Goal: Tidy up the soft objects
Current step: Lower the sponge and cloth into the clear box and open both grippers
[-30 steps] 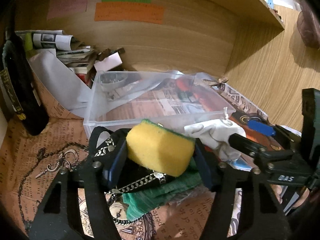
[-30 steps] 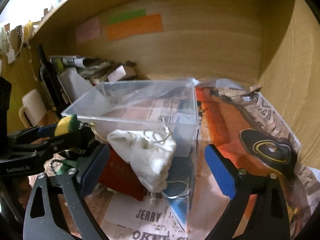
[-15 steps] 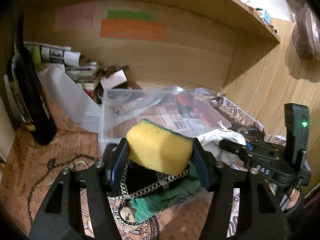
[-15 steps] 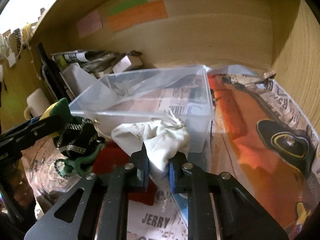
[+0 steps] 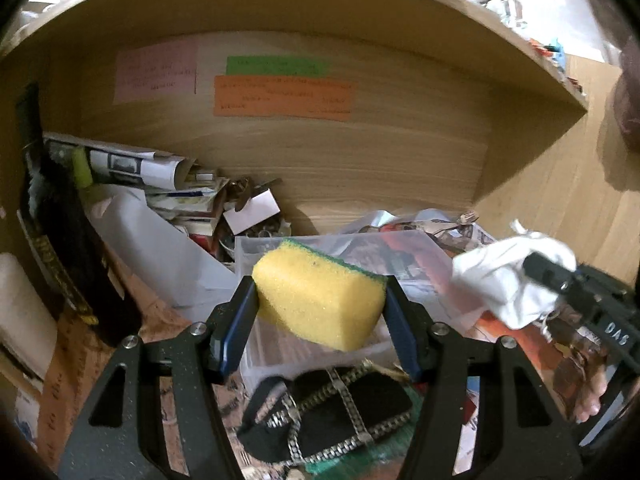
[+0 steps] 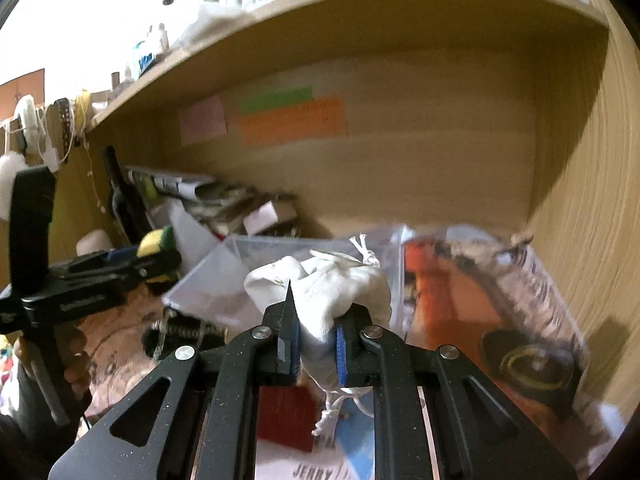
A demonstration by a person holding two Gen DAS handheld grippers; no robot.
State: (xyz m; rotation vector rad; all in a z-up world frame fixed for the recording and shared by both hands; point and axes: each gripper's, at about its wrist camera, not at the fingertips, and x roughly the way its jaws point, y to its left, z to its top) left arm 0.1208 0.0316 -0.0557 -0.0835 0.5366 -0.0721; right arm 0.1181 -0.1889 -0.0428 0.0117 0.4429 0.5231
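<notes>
Grippers both tilt down toward the shelf nook: the left gripper [image 5: 318, 316] has its jaws clamped on a yellow sponge [image 5: 320, 296], the right gripper [image 6: 316, 340] has its jaws squeezed onto a white drawstring pouch [image 6: 324, 292], each held just above a clear plastic bin [image 5: 404, 248]. Surface below is newspaper-lined and cluttered, with a black chain-trimmed item [image 5: 344, 416] in front of the bin, a dark bottle [image 5: 60, 248] on the left and coloured paper notes [image 5: 280, 96] on the wooden back wall.
</notes>
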